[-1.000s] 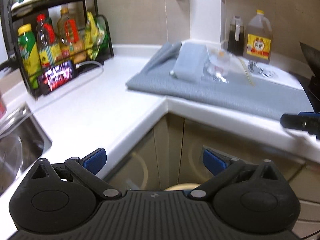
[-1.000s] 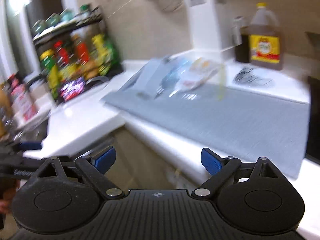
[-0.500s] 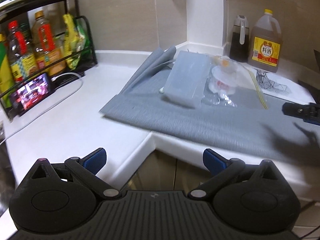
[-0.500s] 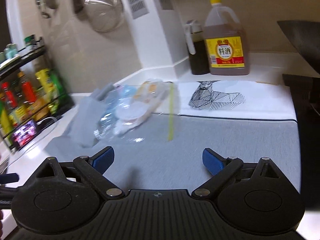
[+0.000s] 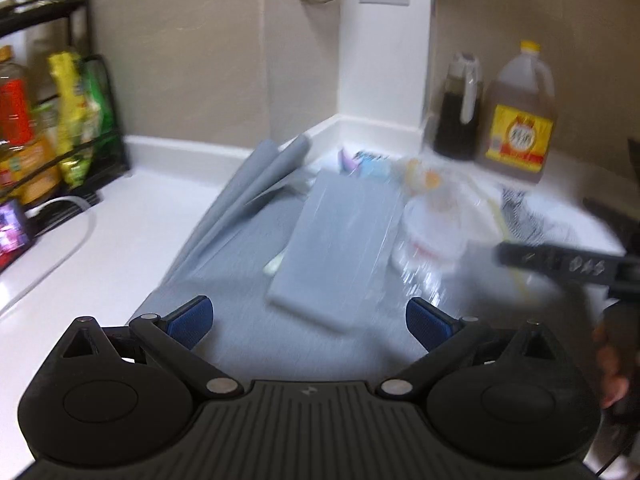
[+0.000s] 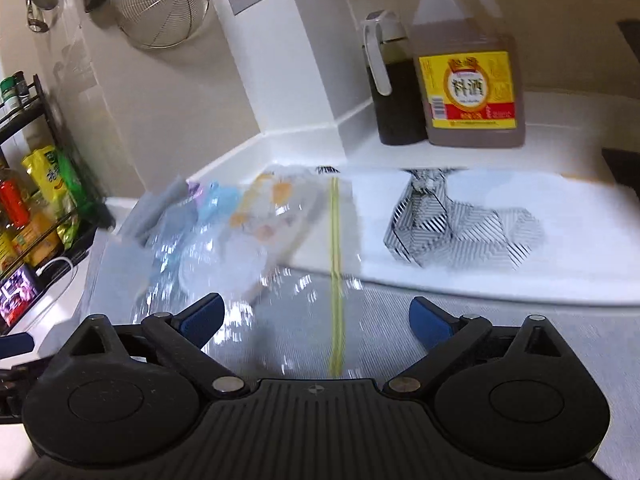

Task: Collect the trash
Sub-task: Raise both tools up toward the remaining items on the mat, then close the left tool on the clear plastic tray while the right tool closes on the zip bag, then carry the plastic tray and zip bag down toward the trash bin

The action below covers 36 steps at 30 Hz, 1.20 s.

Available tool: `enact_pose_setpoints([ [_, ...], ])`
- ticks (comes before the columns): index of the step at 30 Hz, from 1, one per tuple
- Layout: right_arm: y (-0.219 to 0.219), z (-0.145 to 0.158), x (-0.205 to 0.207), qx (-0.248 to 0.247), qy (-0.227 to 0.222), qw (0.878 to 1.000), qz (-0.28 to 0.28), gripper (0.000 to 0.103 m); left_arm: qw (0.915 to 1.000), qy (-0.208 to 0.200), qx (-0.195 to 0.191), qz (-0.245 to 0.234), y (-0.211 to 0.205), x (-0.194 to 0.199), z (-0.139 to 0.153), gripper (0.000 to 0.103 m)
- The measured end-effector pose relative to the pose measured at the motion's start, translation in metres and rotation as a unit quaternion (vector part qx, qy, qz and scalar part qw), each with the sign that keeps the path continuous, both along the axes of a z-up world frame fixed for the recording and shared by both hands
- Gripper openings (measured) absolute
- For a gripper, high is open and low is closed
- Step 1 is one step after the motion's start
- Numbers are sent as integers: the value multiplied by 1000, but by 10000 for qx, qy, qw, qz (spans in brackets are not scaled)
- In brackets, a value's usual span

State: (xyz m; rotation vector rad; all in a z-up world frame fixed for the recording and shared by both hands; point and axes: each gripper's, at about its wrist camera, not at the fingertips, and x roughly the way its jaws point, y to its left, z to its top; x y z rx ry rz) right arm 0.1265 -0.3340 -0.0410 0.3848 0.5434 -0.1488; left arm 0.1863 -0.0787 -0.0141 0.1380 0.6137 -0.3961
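Two bottles stand together in the corner behind the worktop: a large clear plastic jug of brown liquid with a yellow cap (image 6: pixel 468 80), whose yellow and red label reads 料酒, and just left of it a dark sauce dispenser with a white handle (image 6: pixel 390 92). No other writing can be read; both views are blurred.

One clear plastic zip bag with a yellow-green seal strip (image 6: pixel 280 248) lies on the grey ribbed mat (image 6: pixel 500 332), with pale wrappers and a round white lid-like piece inside it; what they are exactly cannot be told. Beside it, in the left view, rests one flat grey rectangular pad (image 5: pixel 340 240), tilted, with folded grey sheets (image 5: pixel 256 188) behind. One white cloth printed with a black line pattern (image 6: pixel 460 224) lies to the right of the bag.

One round wire strainer (image 6: pixel 160 0) hangs on the wall. One black wire rack of bottles and yellow-green packets (image 6: pixel 36 208) stands at the far left.

Right gripper (image 6: pixel 316 320): blue-padded jaws spread wide, having just opened further, the bag's near edge below and between them, nothing gripped. Left gripper (image 5: pixel 308 320): jaws likewise wide, empty, above the mat short of the pad.
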Motion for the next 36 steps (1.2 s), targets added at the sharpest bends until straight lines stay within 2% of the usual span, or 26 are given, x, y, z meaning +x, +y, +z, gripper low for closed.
enact_pose_setpoints([
  [2, 2, -1, 17, 41, 84, 9999, 140, 101, 9999, 76, -30, -134, -8, 16, -1, 103],
  [5, 8, -9, 36, 8, 348, 9992, 173, 103, 9998, 136, 150, -31, -19, 36, -8, 103],
  [8, 19, -12, 40, -229, 304, 9989, 274, 103, 9993, 347, 140, -46, -22, 47, -12, 103],
  [10, 22, -12, 37, -182, 217, 9987, 416, 95, 9990, 441, -83, -74, -19, 47, -10, 99],
  [11, 24, -11, 34, -235, 189, 9986, 431, 74, 9990, 402, -157, -69, -18, 44, -7, 86],
  [12, 27, -10, 33, -325, 188, 9983, 437, 47, 9992, 376, -145, -48, -18, 42, -4, 68],
  [14, 29, -9, 28, -390, 177, 9982, 426, 16, 9989, 423, -182, -54, -17, 40, 0, 65],
  [17, 30, -2, 12, -539, -81, 9979, 357, 3, 9992, 298, -260, -46, -12, 28, 7, 65],
  [20, 33, 10, -10, -864, -411, 9951, 250, 3, 9989, 164, -418, -99, -3, 10, 18, 65],
  [26, 23, 35, -59, -940, -844, 9920, 8, 2, 9984, -173, -493, -194, 12, -42, 37, 65],
  [30, 25, 46, -96, -1209, -992, 9877, 13, 2, 9985, -371, -357, -177, 26, -84, 37, 65],
  [36, 25, 52, -150, -1325, -1034, 9858, -7, 2, 9988, -486, -65, -61, 61, -142, 20, 65],
])
